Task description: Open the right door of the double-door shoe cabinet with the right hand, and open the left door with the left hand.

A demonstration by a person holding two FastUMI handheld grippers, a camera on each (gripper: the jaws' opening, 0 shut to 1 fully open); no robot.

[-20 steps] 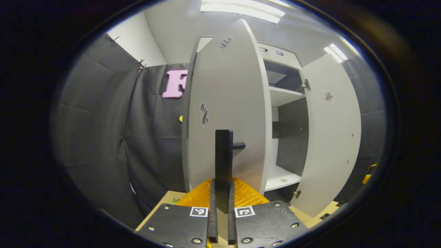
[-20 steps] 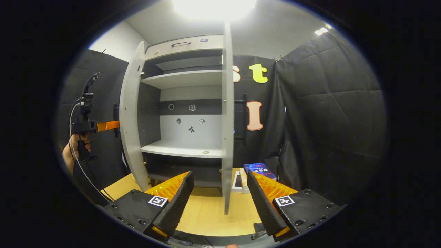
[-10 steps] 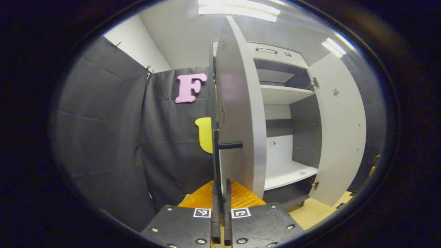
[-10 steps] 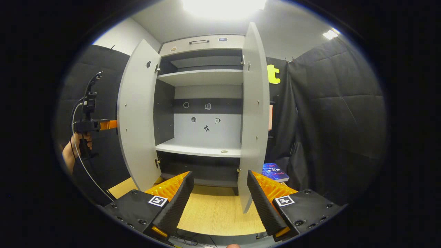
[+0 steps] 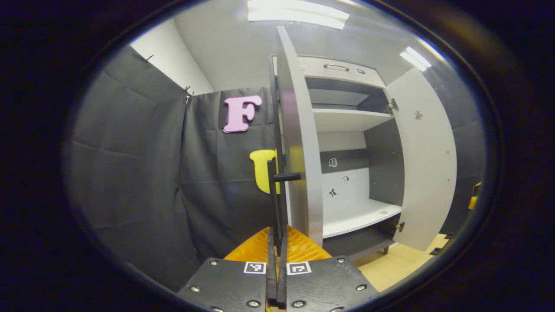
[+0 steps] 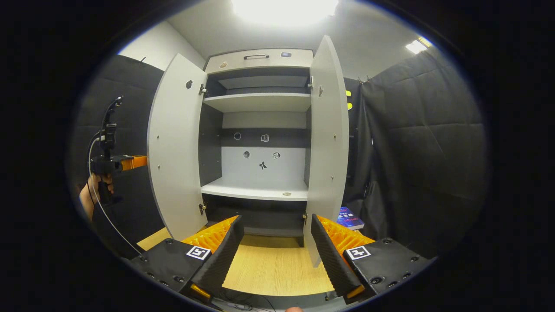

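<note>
Doors (image 6: 175, 143) wide, R claw (image 6: 274, 253) agape.

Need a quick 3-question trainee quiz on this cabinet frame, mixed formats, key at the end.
1. True or false: the right gripper holds the right door.
2. The left gripper is shut on: A) the shelf B) the left door's handle C) the book
3. Fill in: both doors of the shoe cabinet stand ____.

Key: 1 false, its jaws are open and apart from the door; 2 B; 3 open.
</note>
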